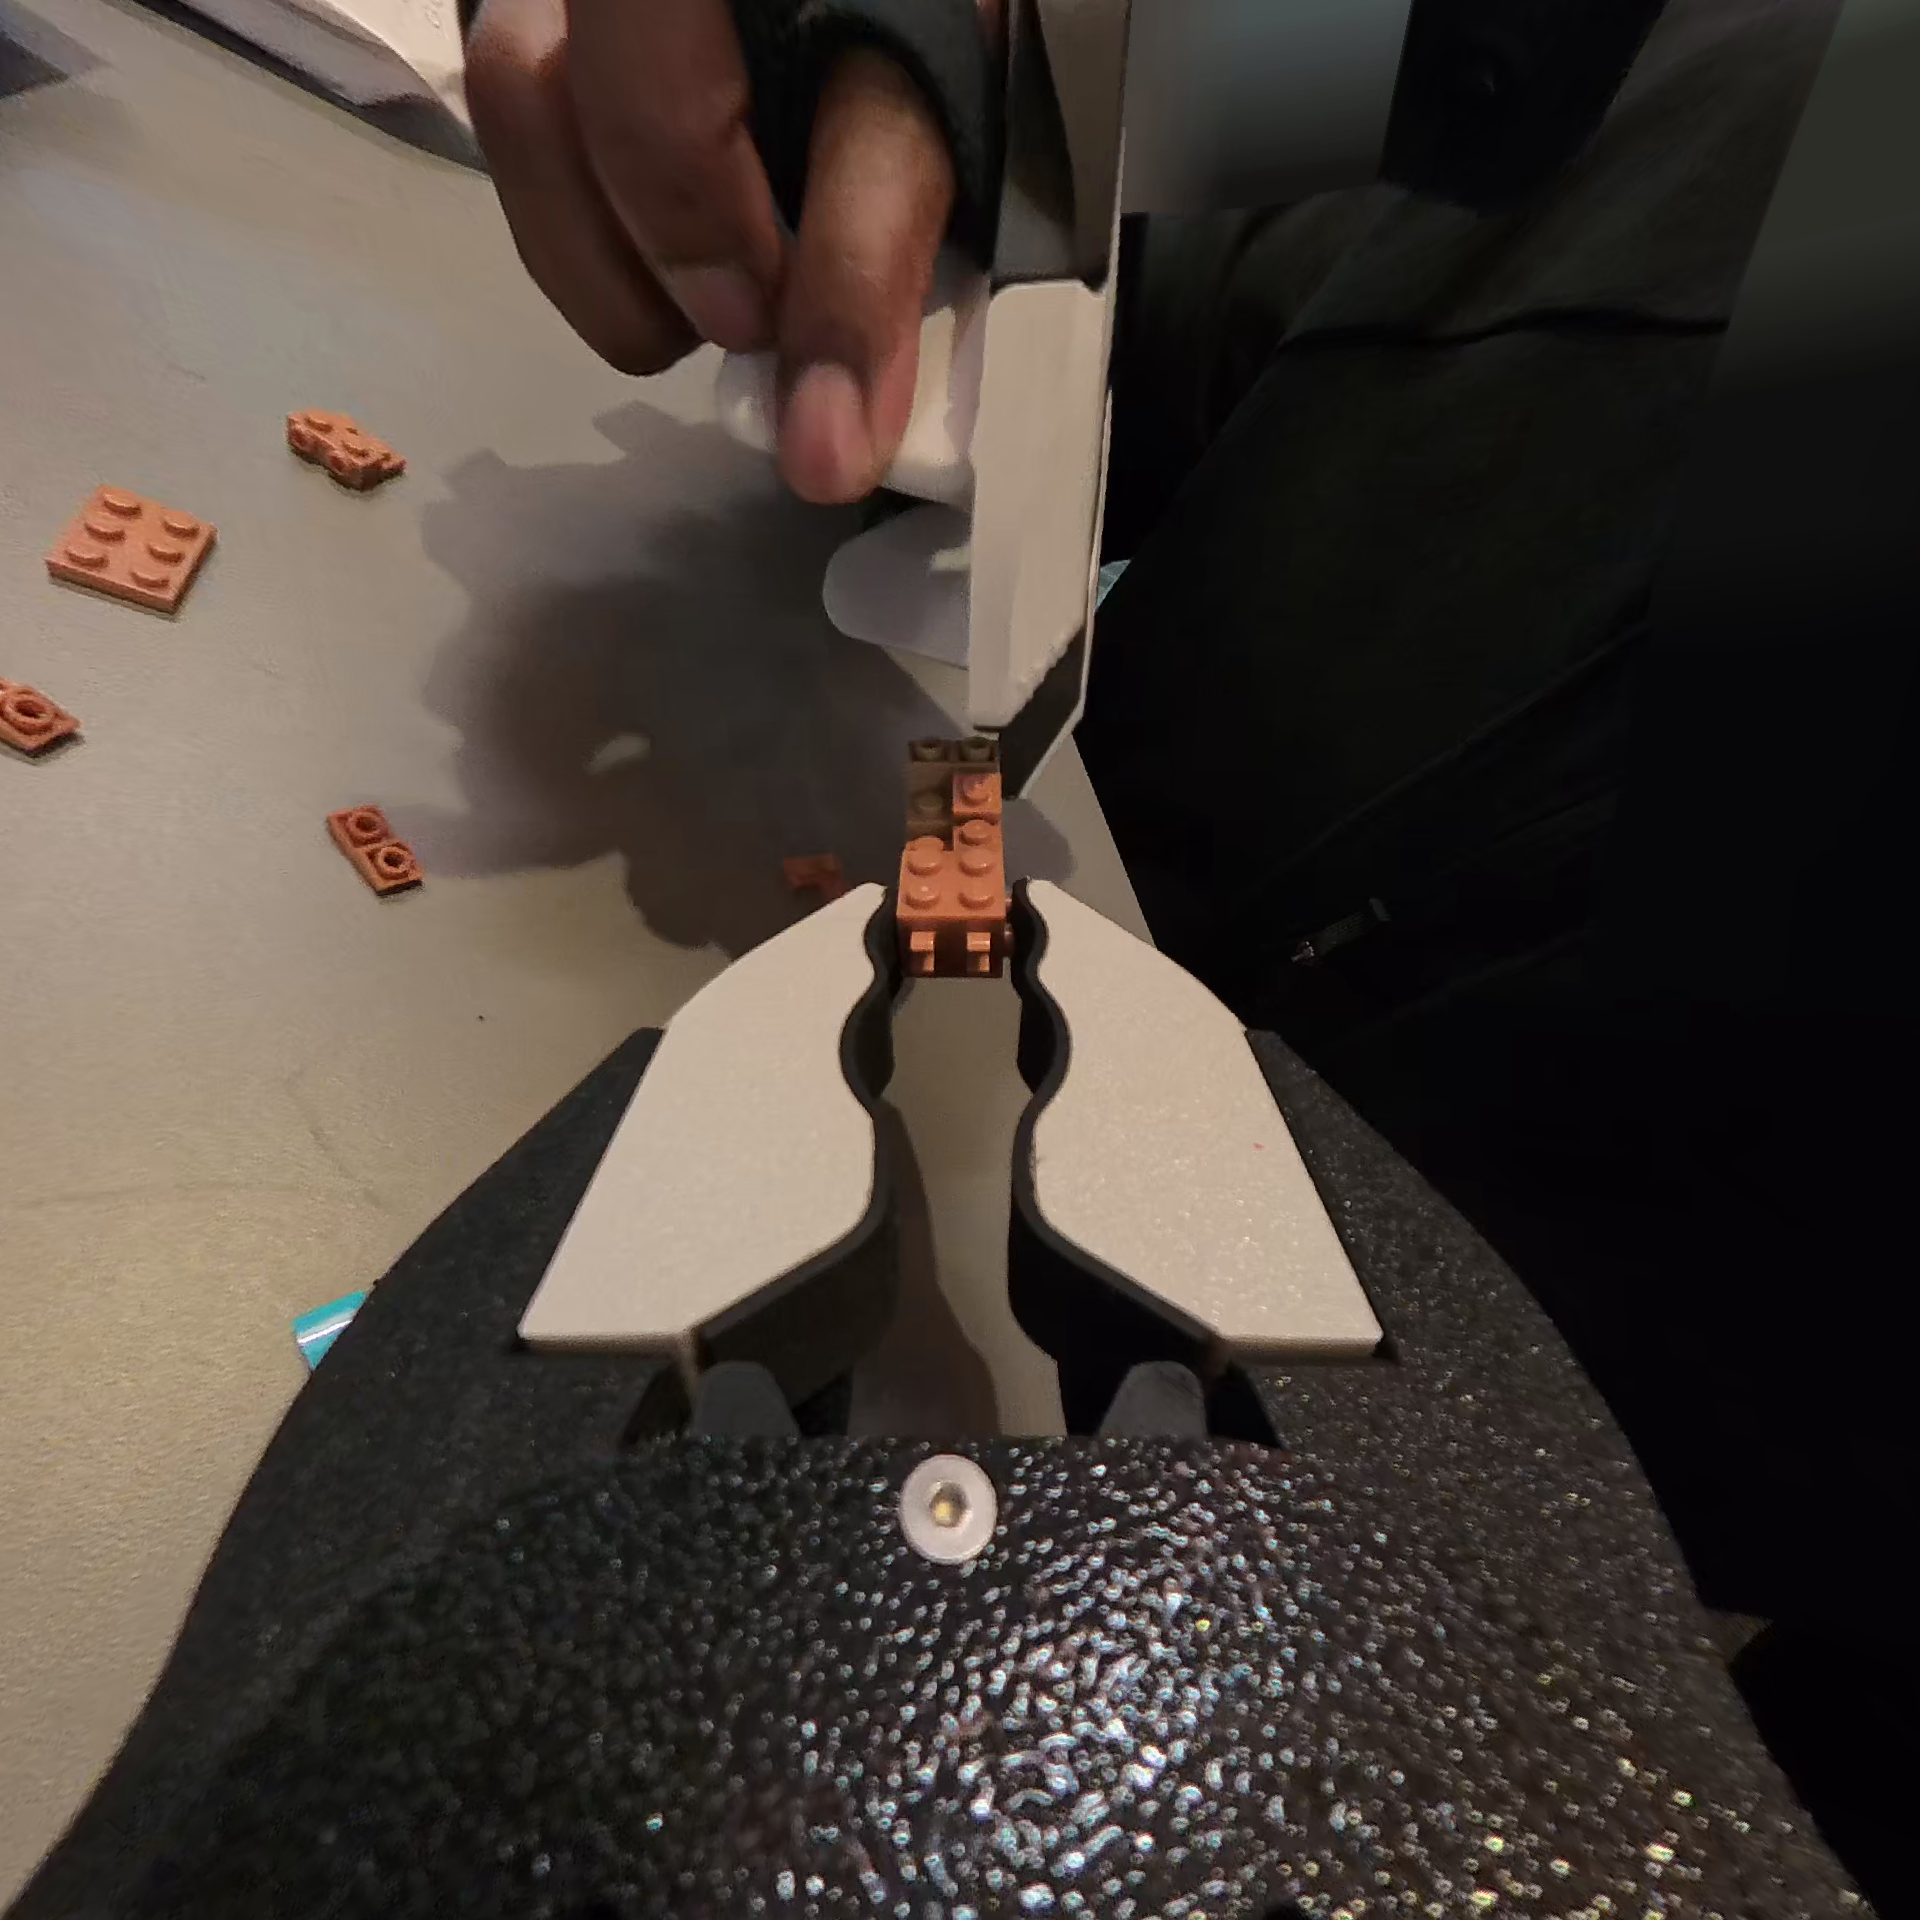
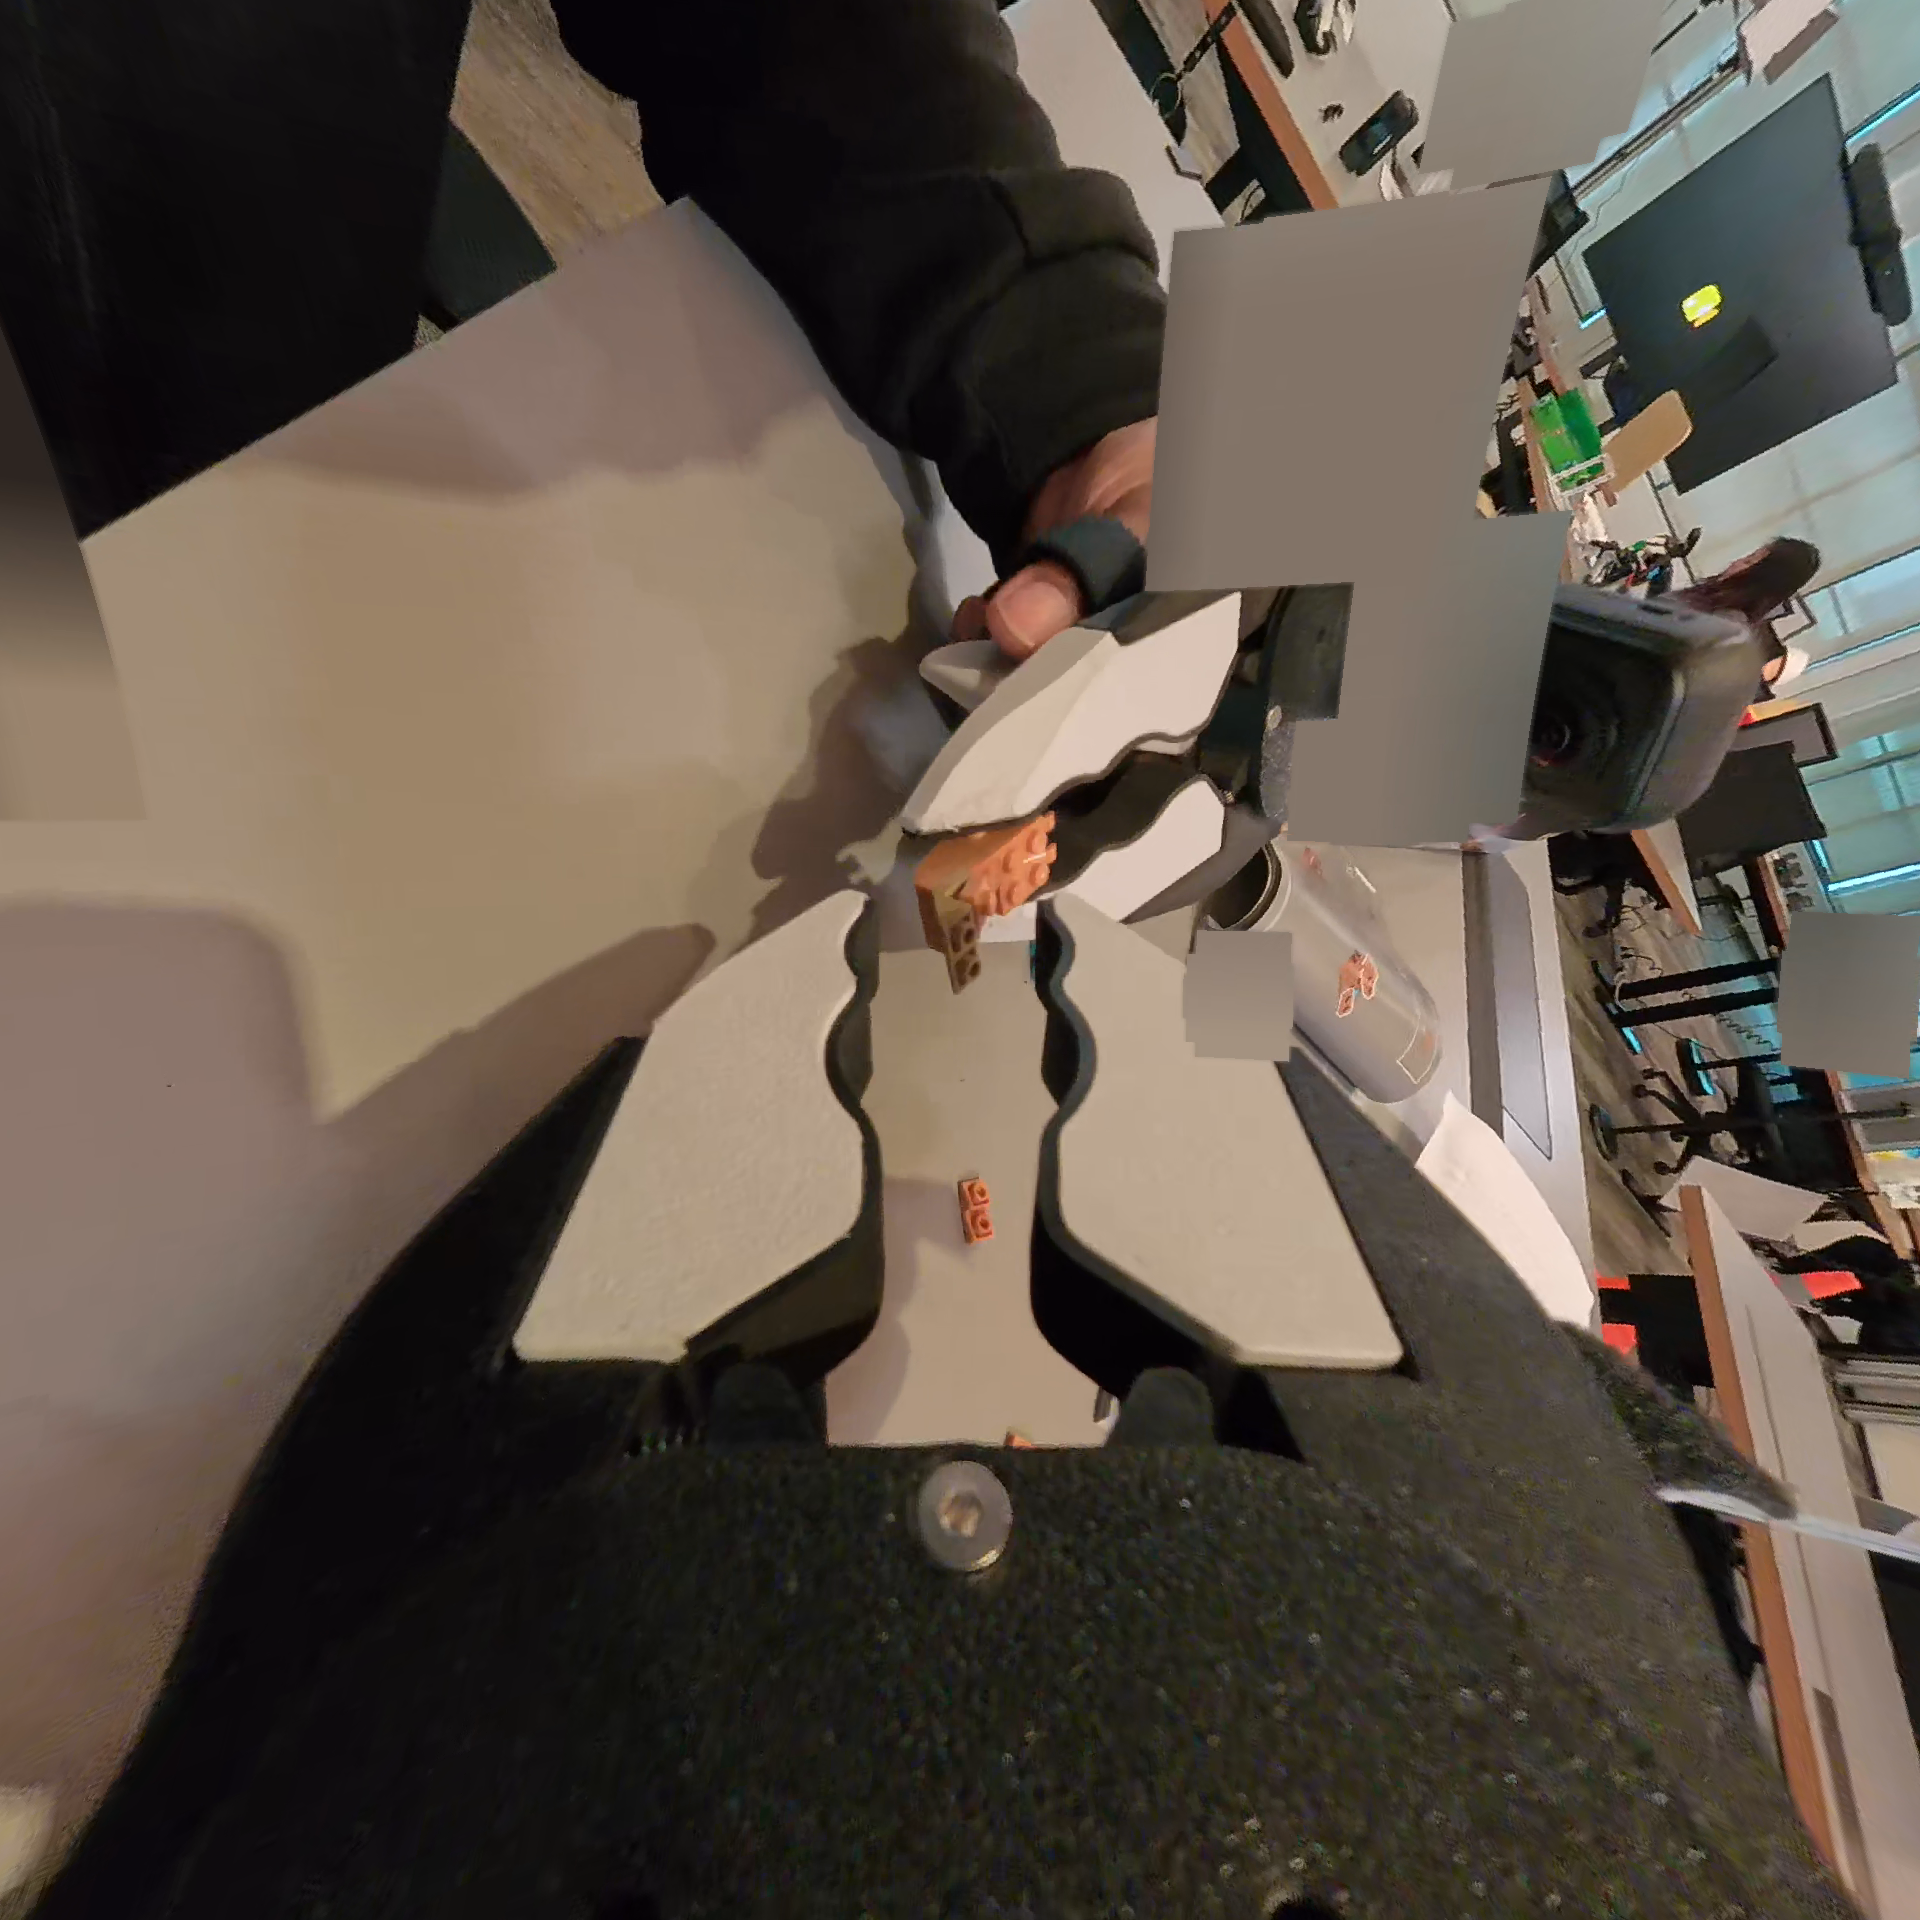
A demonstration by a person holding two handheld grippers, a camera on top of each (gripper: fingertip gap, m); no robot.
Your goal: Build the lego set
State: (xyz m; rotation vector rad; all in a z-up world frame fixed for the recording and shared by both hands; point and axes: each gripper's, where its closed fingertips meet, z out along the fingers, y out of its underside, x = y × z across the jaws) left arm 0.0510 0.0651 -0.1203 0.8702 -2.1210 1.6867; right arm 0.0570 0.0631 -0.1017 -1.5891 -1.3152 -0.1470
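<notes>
Left wrist view, surface: pale grey table (image 1: 260, 1039) with a dark-clothed person along its right edge, so you're working right at the corner.
Left wrist view, jaws: your left gripper (image 1: 956, 925) is narrow, clamped on a small orange-brown brick build (image 1: 954, 883) right at the tips. Both pads press its sides, and the build sticks out forward with a darker olive piece at its far end.
Left wrist view, other tool: your right gripper (image 1: 997, 717) comes down from above with your hand (image 1: 727, 229) on it; its tip sits just at the far end of the build. Can't tell its spread from here.
Left wrist view, loose bits: a square orange plate (image 1: 132, 551), a small stepped piece (image 1: 345, 445) and a two-stud plate (image 1: 374, 849) lie to the left, well apart from the jaws.
Right wrist view, background: office room with desks and a dark screen (image 2: 1745, 281) behind the table edge.
Right wrist view, jaws: moderately open, one finger on each side of the build's hanging olive end (image 2: 961, 951), not pressing it.
Right wrist view, table: a two-stud plate (image 2: 977, 1210) lies below between the fingers; a clear cup (image 2: 1361, 987) lies on its side just right.
</notes>
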